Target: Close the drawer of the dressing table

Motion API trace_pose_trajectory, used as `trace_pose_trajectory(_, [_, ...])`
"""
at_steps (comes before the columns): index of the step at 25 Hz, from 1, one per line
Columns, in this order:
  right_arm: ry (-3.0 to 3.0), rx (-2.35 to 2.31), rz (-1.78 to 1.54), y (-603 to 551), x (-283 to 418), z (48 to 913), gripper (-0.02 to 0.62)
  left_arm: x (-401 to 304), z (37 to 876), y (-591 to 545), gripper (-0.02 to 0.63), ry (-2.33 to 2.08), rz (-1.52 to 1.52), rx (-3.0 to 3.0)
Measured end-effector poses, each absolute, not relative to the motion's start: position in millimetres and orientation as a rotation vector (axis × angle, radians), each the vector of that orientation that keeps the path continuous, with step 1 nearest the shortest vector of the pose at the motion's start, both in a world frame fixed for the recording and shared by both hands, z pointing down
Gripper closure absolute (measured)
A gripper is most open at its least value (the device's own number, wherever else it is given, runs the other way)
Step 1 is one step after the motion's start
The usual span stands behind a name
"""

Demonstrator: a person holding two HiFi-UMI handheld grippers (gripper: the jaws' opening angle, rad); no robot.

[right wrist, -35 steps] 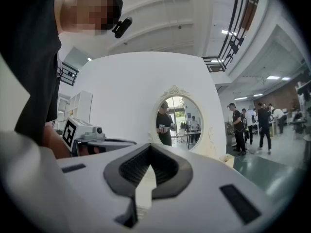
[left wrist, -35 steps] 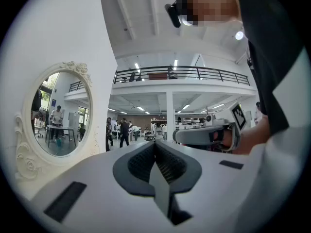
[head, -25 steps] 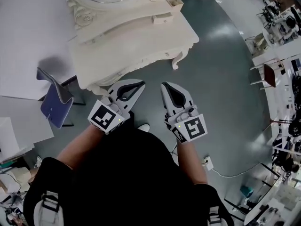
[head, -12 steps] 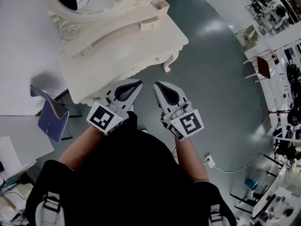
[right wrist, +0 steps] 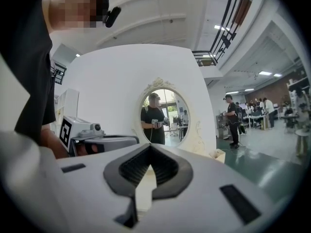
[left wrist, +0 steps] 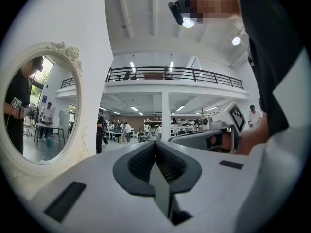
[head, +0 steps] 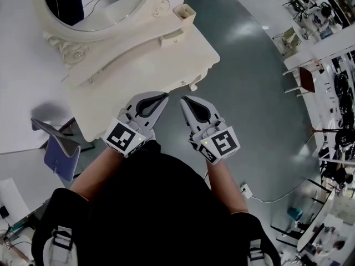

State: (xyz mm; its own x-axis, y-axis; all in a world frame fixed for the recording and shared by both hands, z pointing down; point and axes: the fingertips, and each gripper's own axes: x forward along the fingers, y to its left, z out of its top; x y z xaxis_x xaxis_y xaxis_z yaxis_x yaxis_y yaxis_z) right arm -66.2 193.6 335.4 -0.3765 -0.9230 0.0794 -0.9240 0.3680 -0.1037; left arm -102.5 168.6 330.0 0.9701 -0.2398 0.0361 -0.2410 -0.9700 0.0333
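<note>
dressing table cream, scroll-carved | mirror oval | floor glossy grey-green

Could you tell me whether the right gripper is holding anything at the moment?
No, the right gripper has its jaws shut together at the tips with nothing held between them.

Cream dressing table, grey floor, blue chair, black shirt.

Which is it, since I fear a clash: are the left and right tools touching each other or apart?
Apart. The head view shows a strip of grey floor between the tips of the left tool and the right tool.
</note>
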Motion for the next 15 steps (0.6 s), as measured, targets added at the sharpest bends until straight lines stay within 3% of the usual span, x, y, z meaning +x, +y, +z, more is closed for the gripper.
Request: trace_pose_trajectory(15, [-2.52, 1.791, 0.252, 98.7, -50.8, 348.0, 0.594, -86.6, 345.0, 73.1, 0.612, -0.273, 0.012, 3.083])
